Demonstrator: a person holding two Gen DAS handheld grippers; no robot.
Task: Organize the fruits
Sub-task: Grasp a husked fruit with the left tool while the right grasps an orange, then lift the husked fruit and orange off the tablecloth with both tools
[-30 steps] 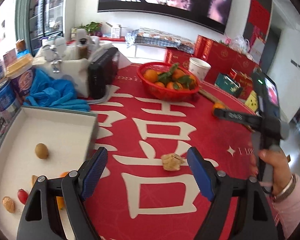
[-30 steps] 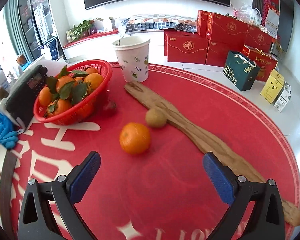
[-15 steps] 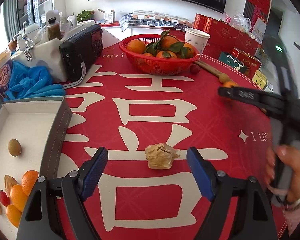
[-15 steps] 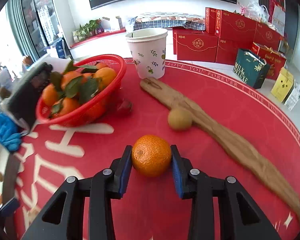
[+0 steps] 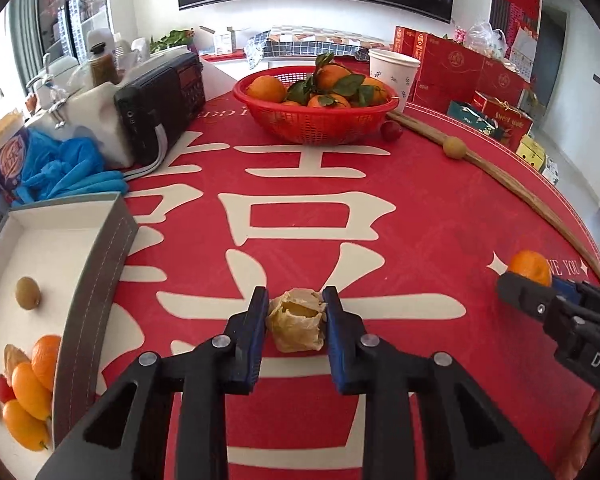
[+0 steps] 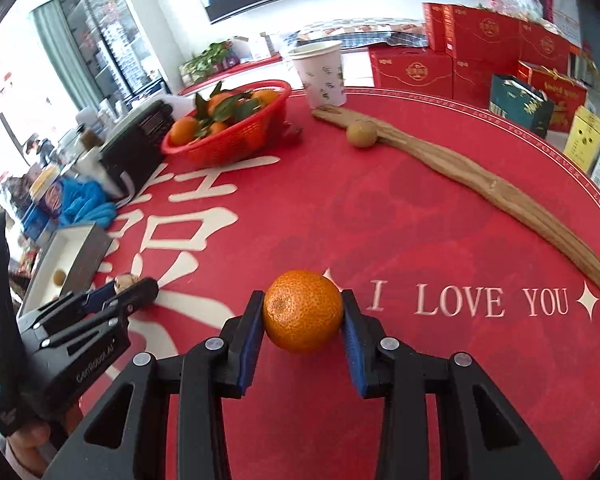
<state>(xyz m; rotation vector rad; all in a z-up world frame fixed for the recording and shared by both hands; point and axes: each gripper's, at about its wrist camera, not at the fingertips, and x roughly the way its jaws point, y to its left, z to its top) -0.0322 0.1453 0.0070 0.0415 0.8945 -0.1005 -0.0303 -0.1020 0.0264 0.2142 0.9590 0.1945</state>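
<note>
A papery, husked fruit (image 5: pixel 296 326) lies on the red tablecloth. My left gripper (image 5: pixel 295 295) is closing on it, and both blue pads touch the husk. The grey-walled white box (image 5: pixel 96 256) just to its left holds a brown round fruit (image 5: pixel 27 293), oranges and several small fruits (image 5: pixel 28 384). My right gripper (image 6: pixel 302 298) is shut on an orange (image 6: pixel 303 311) held just above the cloth near the "I LOVE YOU" lettering. The left wrist view shows the same orange (image 5: pixel 529 266) at the far right. A brown round fruit (image 6: pixel 362 133) rests against a long wooden piece (image 6: pixel 480 184).
A red basket (image 5: pixel 316 120) of leafy oranges stands at the back, with a small red fruit (image 5: pixel 392 131) beside it and a paper cup (image 5: pixel 392 72) behind. A black radio (image 5: pixel 160 96), blue gloves (image 5: pixel 64 172) and jars crowd the back left. Red gift boxes (image 6: pixel 412 72) sit beyond the table.
My left gripper's jaws have come in from wide open onto the husked fruit. My right gripper closed on the orange, then carried it away from the brown fruit towards the lettering.
</note>
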